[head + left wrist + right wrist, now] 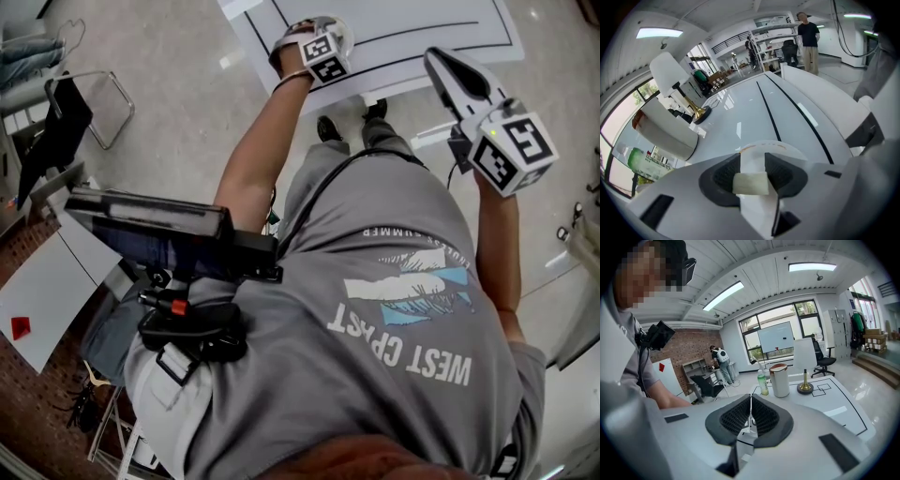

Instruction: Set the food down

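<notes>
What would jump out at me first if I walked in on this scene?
Probably the pale block of food pinched in the left tool, over a white dish with an orange edge on the white table. Next, the right tool, shut and empty, with a green bottle and white canister on the table beyond it.

A brick wall (689, 352) and large windows (806, 310) are seen behind the white worktop (834, 392). The room is lit by ceiling strips (724, 295), and shelves (771, 40) are set farther off.
</notes>
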{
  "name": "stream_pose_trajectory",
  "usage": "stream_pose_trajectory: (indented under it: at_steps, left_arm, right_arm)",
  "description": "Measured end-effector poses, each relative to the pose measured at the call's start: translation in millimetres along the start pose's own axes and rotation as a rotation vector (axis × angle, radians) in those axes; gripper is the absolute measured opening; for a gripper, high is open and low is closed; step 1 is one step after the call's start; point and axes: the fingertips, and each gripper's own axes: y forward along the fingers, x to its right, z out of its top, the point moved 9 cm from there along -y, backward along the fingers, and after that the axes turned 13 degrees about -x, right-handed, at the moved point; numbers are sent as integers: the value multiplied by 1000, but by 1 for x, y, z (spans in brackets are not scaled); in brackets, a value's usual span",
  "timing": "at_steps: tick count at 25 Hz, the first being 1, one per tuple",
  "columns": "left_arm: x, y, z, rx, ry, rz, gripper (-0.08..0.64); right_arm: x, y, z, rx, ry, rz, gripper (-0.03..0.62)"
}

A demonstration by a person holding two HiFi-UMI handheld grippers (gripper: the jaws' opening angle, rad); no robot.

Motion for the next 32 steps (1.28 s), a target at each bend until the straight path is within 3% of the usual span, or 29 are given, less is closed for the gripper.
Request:
stream_pose_trajectory:
  at_steps: [8,12,19,25,32]
  left_arm:
    - [11,0,-1,-158,333,-18,158]
    - [10,3,0,-185,404,-19,158]
    - [9,0,1,-191,422,-18,181]
    - [15,2,3,-95,381,-55,281]
    - [18,-11,2,-81,343,-29,287]
  right_arm:
    - [2,-3,-8,2,18,-2,8]
    - [3,-2,-14,-3,25,2,8]
    - [4,-7,-20,-3,39,-7,8]
    - [8,-4,-40,0,58,-12,8]
    - [-1,-13,-50,0,70,-19,8]
